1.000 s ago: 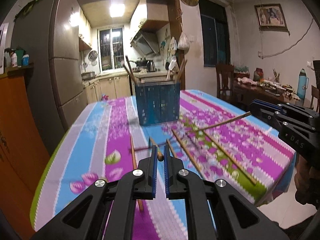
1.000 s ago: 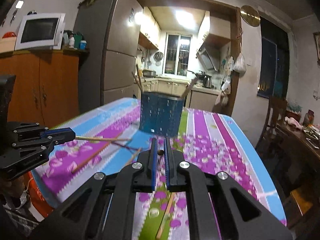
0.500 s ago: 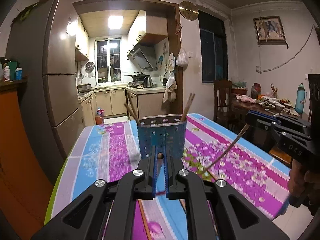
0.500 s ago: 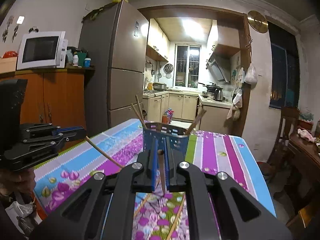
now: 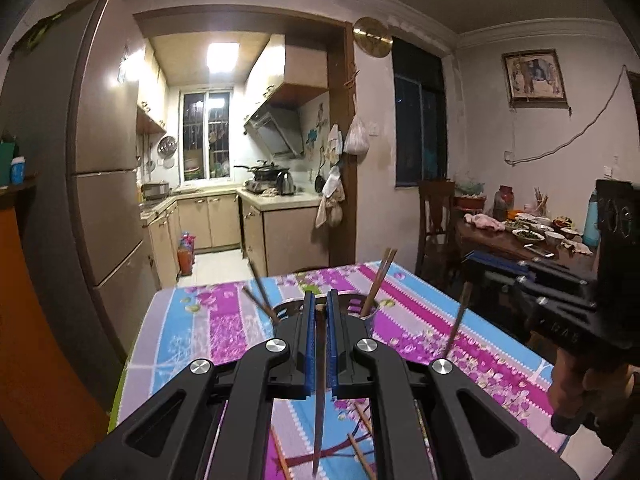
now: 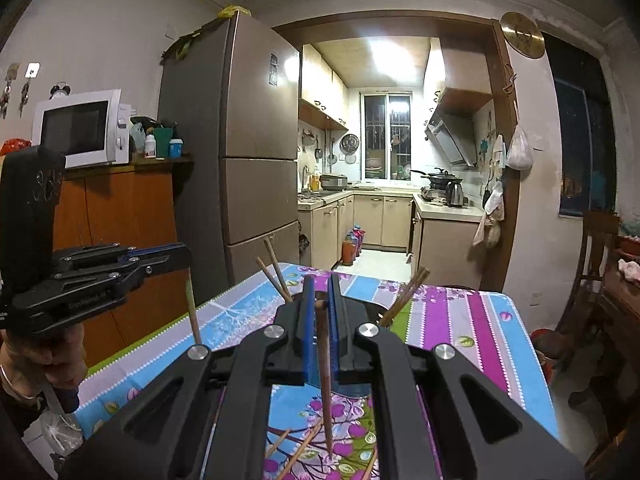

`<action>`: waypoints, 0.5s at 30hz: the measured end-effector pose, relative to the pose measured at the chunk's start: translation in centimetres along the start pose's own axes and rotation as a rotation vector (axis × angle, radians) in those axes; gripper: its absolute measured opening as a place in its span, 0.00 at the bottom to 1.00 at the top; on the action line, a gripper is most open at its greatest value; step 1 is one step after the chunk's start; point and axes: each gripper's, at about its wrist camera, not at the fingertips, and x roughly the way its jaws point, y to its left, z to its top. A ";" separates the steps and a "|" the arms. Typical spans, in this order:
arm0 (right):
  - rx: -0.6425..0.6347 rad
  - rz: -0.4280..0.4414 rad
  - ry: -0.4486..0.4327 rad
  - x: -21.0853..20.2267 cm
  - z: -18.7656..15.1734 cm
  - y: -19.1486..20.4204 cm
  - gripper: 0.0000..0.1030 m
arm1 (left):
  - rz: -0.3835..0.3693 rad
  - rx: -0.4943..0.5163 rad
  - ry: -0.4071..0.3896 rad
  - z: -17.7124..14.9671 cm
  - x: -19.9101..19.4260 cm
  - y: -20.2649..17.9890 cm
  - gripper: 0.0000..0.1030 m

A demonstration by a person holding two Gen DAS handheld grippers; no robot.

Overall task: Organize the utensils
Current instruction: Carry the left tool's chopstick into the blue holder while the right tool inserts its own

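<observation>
Two chopsticks are shown lifted above the table, one in each gripper; the left chopstick (image 5: 319, 392) is clamped near its upper end between the blue pads of the left gripper (image 5: 319, 312) and hangs almost vertically, its tip pointing down toward the flowered tablecloth (image 5: 192, 344); the right chopstick (image 6: 325, 376) is clamped in the same way by the right gripper (image 6: 320, 308), its lower end low over the cloth; both pairs of jaws are closed on these thin sticks, with no gap visible beyond the stick itself. The utensil holder (image 5: 362, 312) is largely hidden behind the fingers in both views; only part of its rim shows, with several chopsticks (image 5: 380, 280) already leaning out of it to either side. More loose chopsticks (image 6: 298, 452) are seen lying on the cloth below.

Risks, as judged: each stick is held at one end only, so it may pivot or slip between the pads if swung; because the holder's mouth is masked by the grippers, a tip may be lowered onto the rim or outside it; the leaning sticks may deflect an entering tip; the two grippers, both near the holder, may collide if they are brought in together.
</observation>
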 end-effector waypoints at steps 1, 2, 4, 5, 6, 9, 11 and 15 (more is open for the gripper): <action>0.001 0.004 -0.003 0.0 0.3 0.0 0.05 | -0.010 0.003 -0.007 0.5 0.0 -0.2 0.07; 0.003 0.008 -0.007 0.1 0.6 -0.1 0.05 | -0.015 0.009 -0.018 1.1 0.1 -0.5 0.07; 0.011 0.021 -0.021 0.2 1.8 -0.3 0.05 | -0.018 0.024 -0.043 2.6 0.3 -0.8 0.07; 0.014 0.025 -0.031 0.3 2.6 -0.3 0.05 | -0.019 0.031 -0.057 3.4 0.5 -1.1 0.07; 0.014 0.028 -0.046 0.3 3.5 -0.4 0.05 | -0.022 0.037 -0.076 4.6 0.7 -1.2 0.07; 0.017 0.031 -0.092 0.8 6.5 -0.8 0.05 | -0.031 0.039 -0.139 7.9 1.3 -1.3 0.07; 0.021 0.025 -0.129 1.4 8.7 -1.3 0.05 | -0.027 0.030 -0.180 10.0 1.9 -0.9 0.07; 0.024 -0.014 -0.181 3.4 11.5 -2.6 0.05 | 0.000 0.005 -0.234 13.8 4.4 0.1 0.07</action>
